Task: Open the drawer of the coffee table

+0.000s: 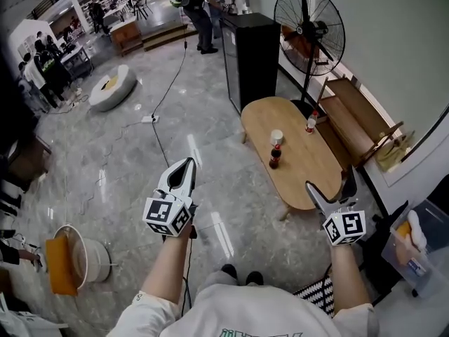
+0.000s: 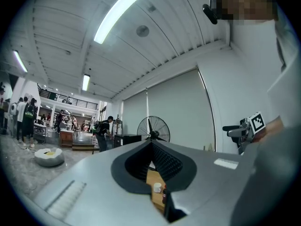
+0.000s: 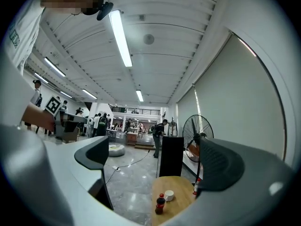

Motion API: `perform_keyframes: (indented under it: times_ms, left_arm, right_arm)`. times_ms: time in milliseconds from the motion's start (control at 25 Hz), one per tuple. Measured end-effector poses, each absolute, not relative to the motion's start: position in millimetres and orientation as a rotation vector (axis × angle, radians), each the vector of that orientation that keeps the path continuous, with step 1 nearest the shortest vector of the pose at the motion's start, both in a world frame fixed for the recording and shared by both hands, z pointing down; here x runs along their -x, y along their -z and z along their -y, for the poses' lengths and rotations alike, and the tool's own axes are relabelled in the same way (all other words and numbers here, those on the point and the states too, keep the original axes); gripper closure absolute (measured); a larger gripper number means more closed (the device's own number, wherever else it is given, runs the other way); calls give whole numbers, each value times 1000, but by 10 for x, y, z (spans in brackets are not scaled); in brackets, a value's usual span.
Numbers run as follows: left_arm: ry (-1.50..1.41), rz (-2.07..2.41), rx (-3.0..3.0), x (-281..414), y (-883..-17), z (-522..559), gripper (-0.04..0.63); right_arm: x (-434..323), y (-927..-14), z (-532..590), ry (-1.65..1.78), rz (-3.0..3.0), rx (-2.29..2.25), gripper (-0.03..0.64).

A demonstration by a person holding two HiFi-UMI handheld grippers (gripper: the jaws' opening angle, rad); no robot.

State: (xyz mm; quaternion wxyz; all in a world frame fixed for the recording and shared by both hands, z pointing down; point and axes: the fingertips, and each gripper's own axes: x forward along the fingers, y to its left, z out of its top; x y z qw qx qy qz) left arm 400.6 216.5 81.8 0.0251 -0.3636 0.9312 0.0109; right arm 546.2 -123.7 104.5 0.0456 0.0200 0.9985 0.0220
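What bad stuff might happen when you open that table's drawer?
A hard tug may jolt the coffee table, tipping the upright cola bottle, the white cup beside it, or the small bottle near the table's edge. The black cable on the floor is a trip hazard. No drawer shows yet.

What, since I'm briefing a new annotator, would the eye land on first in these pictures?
The oval wooden coffee table by the right wall draws the eye, with a dark bottle and a white cup near its middle. Nearer the camera hang the left gripper, fingers together, and the right gripper, fingers spread wide with nothing between them. A big black fan stands beyond the table.
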Motion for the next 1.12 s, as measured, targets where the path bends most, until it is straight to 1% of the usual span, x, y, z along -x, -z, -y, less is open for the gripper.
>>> perform_keyframes:
  times_ms: [280,520,720,1120]
  left_arm:
    - [-54,-2888,1138,-3532,-975,-2255,597]
    - [-94,-2870,1195,-2811,-1070,-2408,597]
    - [-74,-2860,1249,-2211,-1114,-2601,597]
    - [-72,-2855,1284,-1380,-1139,-2767,597]
  right_arm:
    - [-4944,-1116,1028,-75,-3066,-100,28]
    - [-4264,-1084,727,-111,-3088,-93,28]
    - [-3672,-1039,396,-99,-3074,-84,28]
    - [-2807,-1086,70,-103,-3094,-114,28]
